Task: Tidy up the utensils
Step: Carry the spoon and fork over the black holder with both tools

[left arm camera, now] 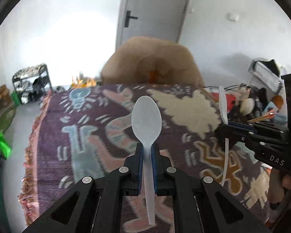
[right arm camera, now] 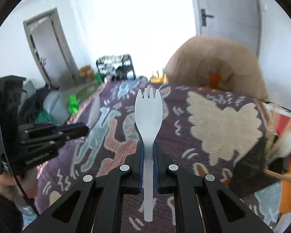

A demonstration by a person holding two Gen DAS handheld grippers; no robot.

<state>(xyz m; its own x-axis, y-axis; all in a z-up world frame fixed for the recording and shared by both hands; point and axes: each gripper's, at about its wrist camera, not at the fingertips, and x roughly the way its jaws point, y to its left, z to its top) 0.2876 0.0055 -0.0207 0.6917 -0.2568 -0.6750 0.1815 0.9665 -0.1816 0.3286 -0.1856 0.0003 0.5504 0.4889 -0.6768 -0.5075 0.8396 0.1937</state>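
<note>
The left gripper (left arm camera: pixel 147 151) is closed tight on a white plastic spoon (left arm camera: pixel 146 116). It pinches the thin handle just under the bowl, and the bowl sticks up in front. The right gripper (right arm camera: pixel 147 149) is closed the same way on a white plastic spork (right arm camera: pixel 148 112), with the prongs pointing up. Both are held up in the air over the patterned blanket (left arm camera: pixel 83 139), not lying on it.

These two look very light and bendy. The smooth plastic could slip or twist, so the neck just under the bowl is a good spot to hold. A hard squeeze could snap the thin handle.

The two grippers are near each other, side by side, so they could bump. Past the right edge of the blanket is a messy pile with a wooden spoon (left arm camera: pixel 246 106). Behind the far edge stands a tan cushion (left arm camera: pixel 151 62). Farther back are a grey door (left arm camera: pixel 151 9) and a dark rack (left arm camera: pixel 32 81).
</note>
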